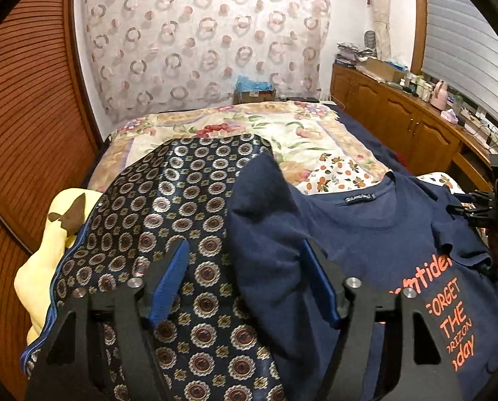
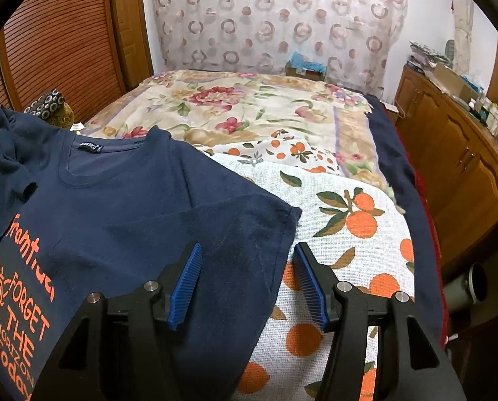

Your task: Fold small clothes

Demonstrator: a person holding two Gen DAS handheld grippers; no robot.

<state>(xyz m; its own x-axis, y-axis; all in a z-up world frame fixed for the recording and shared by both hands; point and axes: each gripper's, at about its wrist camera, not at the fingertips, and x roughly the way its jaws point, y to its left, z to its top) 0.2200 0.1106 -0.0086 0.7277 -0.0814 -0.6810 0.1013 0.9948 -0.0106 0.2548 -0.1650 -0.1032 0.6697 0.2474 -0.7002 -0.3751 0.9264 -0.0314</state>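
A navy T-shirt (image 1: 366, 234) with orange lettering lies face up on the bed, collar away from me; it also shows in the right wrist view (image 2: 122, 207). My left gripper (image 1: 242, 267) is open over the shirt's left sleeve (image 1: 262, 200), which is bunched and raised between the blue pads (image 1: 168, 284). My right gripper (image 2: 247, 267) is open over the shirt's right sleeve (image 2: 249, 227), which lies flat. The right gripper also shows at the far right of the left wrist view (image 1: 493, 207).
A navy cloth with round medallions (image 1: 168, 207) lies left of the shirt beside a yellow cloth (image 1: 45, 254). A white cloth with oranges (image 2: 342, 234) lies under the shirt. The floral bedspread (image 2: 249, 107) stretches ahead. Wooden cabinets (image 2: 459, 160) stand right, a slatted wardrobe (image 1: 25, 117) left.
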